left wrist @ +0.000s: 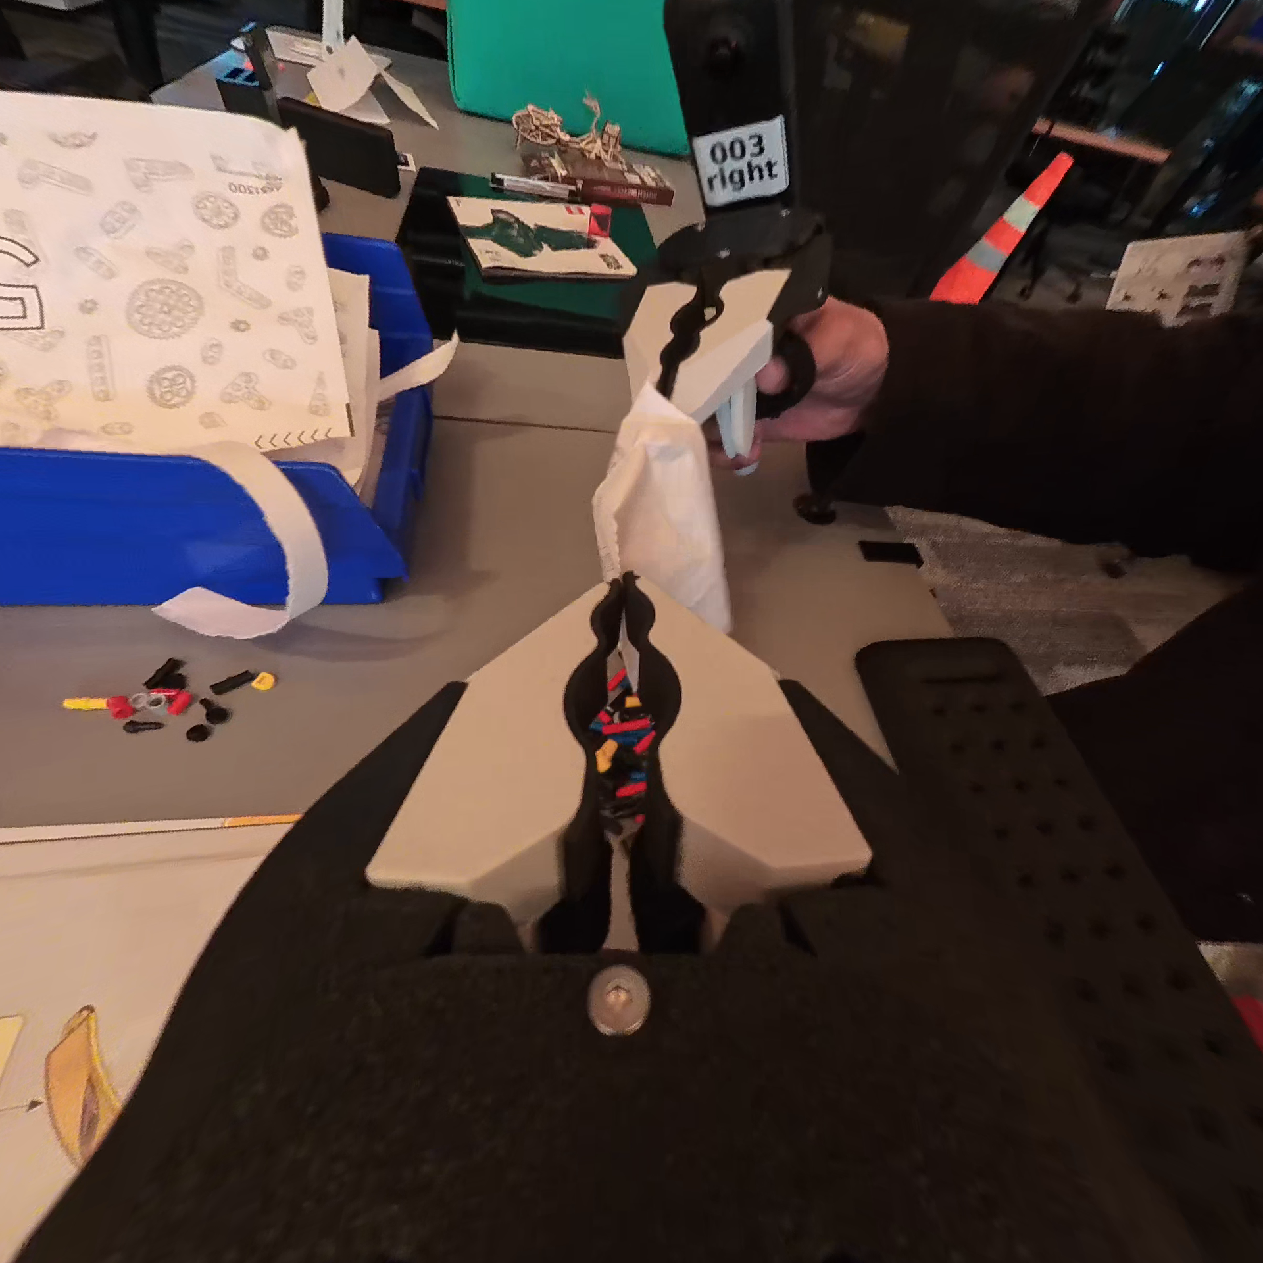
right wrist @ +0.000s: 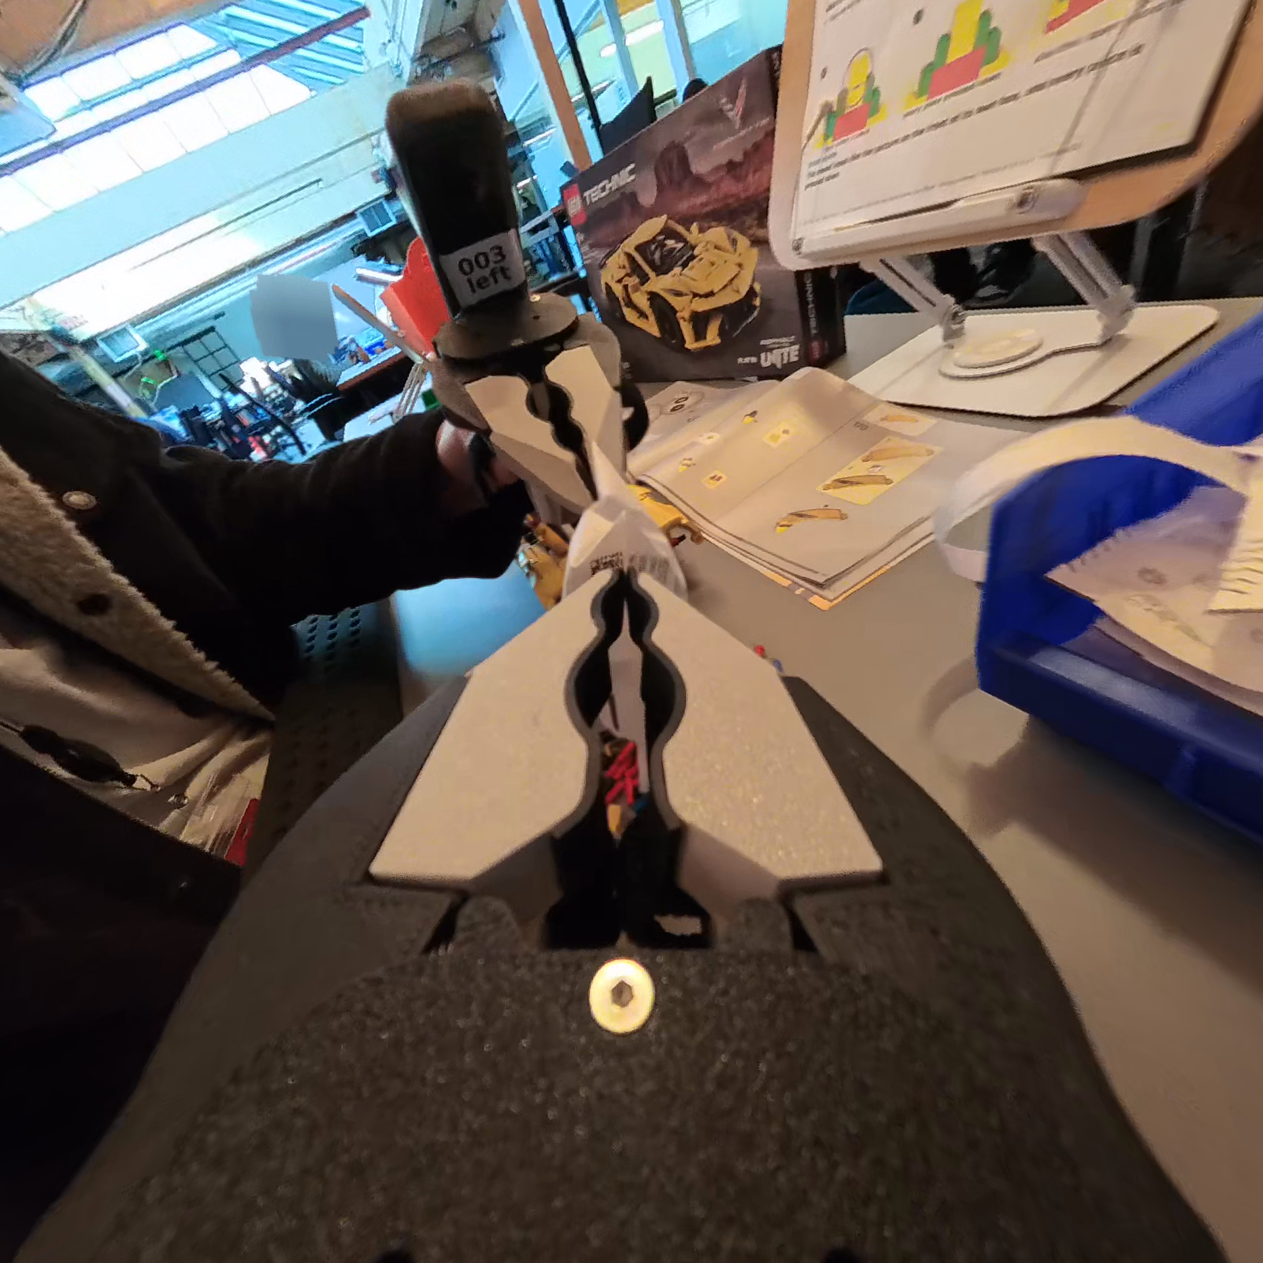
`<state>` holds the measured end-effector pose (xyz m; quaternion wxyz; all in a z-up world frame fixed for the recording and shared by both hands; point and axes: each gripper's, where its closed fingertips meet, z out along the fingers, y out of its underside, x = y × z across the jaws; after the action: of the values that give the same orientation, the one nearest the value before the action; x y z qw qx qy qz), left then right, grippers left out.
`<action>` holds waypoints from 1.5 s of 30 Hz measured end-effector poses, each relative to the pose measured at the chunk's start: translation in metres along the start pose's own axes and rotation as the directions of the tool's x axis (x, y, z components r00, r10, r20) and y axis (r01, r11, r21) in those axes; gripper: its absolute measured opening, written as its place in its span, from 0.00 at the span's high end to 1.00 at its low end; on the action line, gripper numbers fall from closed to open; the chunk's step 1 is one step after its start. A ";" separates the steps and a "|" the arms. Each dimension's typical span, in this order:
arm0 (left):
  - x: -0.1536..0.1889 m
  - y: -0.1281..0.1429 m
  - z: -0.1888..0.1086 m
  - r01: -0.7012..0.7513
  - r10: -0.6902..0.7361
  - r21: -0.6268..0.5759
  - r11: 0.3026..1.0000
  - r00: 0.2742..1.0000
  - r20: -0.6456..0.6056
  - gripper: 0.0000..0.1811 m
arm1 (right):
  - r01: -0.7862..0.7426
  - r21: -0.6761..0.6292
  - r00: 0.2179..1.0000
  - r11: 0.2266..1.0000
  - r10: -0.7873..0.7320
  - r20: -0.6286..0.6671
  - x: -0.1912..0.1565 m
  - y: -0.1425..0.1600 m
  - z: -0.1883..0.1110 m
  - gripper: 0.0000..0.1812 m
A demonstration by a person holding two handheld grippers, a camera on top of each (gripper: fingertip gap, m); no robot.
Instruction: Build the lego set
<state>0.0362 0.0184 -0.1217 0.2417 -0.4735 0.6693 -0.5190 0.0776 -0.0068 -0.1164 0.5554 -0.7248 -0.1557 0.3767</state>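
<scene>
step: opening parts bag | left gripper [left wrist: 623,581]: we clamp it fully closed on one edge of the white paper bag [left wrist: 666,519] | right gripper [right wrist: 623,577]: pinched tight on the opposite edge, to tear | bag: aloft between us above grey table [left wrist: 519,492], pieces [left wrist: 625,738] spilled below

orange traffic cone [left wrist: 1010,225], green chair [left wrist: 560,61]

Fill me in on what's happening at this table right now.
A person is holding a two-finger gripper in each hand, and both are shut on the same white paper bag of small Lego pieces. The left gripper pinches one end, the right gripper the other, holding it above the grey table. A few loose red, black and yellow pieces lie beside the blue plastic bin.
</scene>
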 end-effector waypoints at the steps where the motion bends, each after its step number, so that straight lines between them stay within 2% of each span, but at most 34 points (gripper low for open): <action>1: 0.000 0.001 0.002 -0.012 0.012 -0.012 1.000 1.000 0.006 1.00 | 0.010 -0.018 1.000 1.000 -0.010 0.011 -0.005 0.001 0.006 1.00; 3: -0.006 -0.002 -0.003 -0.007 0.007 0.005 1.000 0.999 0.035 1.00 | 0.038 -0.009 0.999 0.999 -0.038 0.005 -0.009 -0.005 0.004 1.00; 5: -0.004 -0.010 -0.017 0.050 -0.048 0.068 0.996 0.998 -0.026 1.00 | 0.027 0.001 1.000 1.000 -0.027 -0.011 -0.003 -0.007 -0.010 1.00; 7: -0.008 -0.009 -0.013 0.032 -0.033 0.054 0.998 0.999 0.028 1.00 | 0.000 0.006 1.000 1.000 0.000 -0.011 -0.001 -0.007 -0.006 1.00; 9: 0.003 -0.011 -0.002 0.036 -0.036 0.055 0.998 0.999 -0.011 1.00 | -0.010 0.058 1.000 0.998 0.008 0.026 -0.010 -0.018 0.002 1.00; 11: 0.007 -0.010 0.004 0.039 -0.038 0.056 0.998 0.999 -0.017 1.00 | 0.017 0.042 1.000 0.999 -0.018 0.022 -0.014 -0.022 0.009 1.00; 13: 0.003 -0.012 -0.006 0.080 -0.078 0.092 0.993 0.997 -0.029 1.00 | 0.018 0.030 1.000 0.999 -0.018 -0.003 -0.010 -0.023 0.001 1.00; 16: 0.000 -0.030 -0.027 0.194 -0.176 0.214 0.957 0.979 -0.102 1.00 | -0.028 0.007 0.999 1.000 0.028 -0.021 -0.004 -0.020 -0.006 1.00; 18: 0.009 -0.038 -0.022 0.210 -0.179 0.245 0.946 0.973 -0.143 1.00 | -0.024 0.052 1.000 0.998 0.023 0.010 -0.011 -0.028 0.002 1.00; 20: 0.021 -0.045 -0.017 0.238 -0.186 0.266 0.934 0.961 -0.207 1.00 | -0.024 0.045 0.999 0.999 0.023 0.032 -0.018 -0.031 0.012 1.00; 24: 0.005 -0.045 -0.035 0.270 -0.227 0.296 0.916 0.958 -0.172 1.00 | -0.047 0.089 0.998 0.995 0.043 0.041 -0.019 -0.043 -0.002 1.00; 26: 0.001 -0.051 -0.044 0.345 -0.290 0.320 0.882 0.934 -0.206 1.00 | -0.059 0.080 0.998 0.995 0.058 0.018 -0.019 -0.048 -0.003 1.00; 29: 0.001 -0.071 -0.050 0.428 -0.358 0.356 0.831 0.900 -0.247 1.00 | -0.047 0.137 0.998 0.990 0.051 -0.032 -0.020 -0.071 -0.004 1.00; 31: -0.005 -0.079 -0.055 0.496 -0.429 0.358 0.791 0.867 -0.255 1.00 | 0.090 0.094 0.989 0.991 -0.078 -0.124 -0.020 -0.078 -0.008 0.87; 34: -0.022 -0.078 -0.061 0.654 -0.595 0.327 0.682 0.757 -0.271 1.00 | 0.326 -0.070 0.906 0.943 -0.333 -0.262 -0.030 -0.077 -0.013 0.69; 35: -0.025 -0.076 -0.062 0.683 -0.627 0.312 0.660 0.730 -0.273 1.00 | 0.379 -0.124 0.863 0.917 -0.399 -0.309 -0.034 -0.076 -0.012 0.67; 38: -0.028 -0.069 -0.059 0.712 -0.666 0.273 0.647 0.702 -0.252 1.00 | 0.484 -0.364 0.687 0.796 -0.603 -0.406 -0.034 -0.058 -0.002 0.67; 40: -0.026 -0.067 -0.058 0.725 -0.679 0.251 0.641 0.688 -0.256 1.00 | 0.540 -0.480 0.559 0.691 -0.721 -0.410 -0.030 -0.048 0.003 0.68; 43: -0.020 -0.067 -0.055 0.749 -0.695 0.218 0.626 0.663 -0.279 1.00 | 0.565 -0.560 0.482 0.606 -0.793 -0.372 -0.026 -0.043 0.012 0.67; 45: -0.015 -0.066 -0.051 0.761 -0.703 0.190 0.620 0.647 -0.296 1.00 | 0.575 -0.637 0.407 0.513 -0.855 -0.321 -0.020 -0.039 0.015 0.68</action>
<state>0.0263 0.0542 -0.0459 0.0105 -0.6112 0.3507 -0.7095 0.0611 0.0036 -0.0747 0.5062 -0.7598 -0.3523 -0.2057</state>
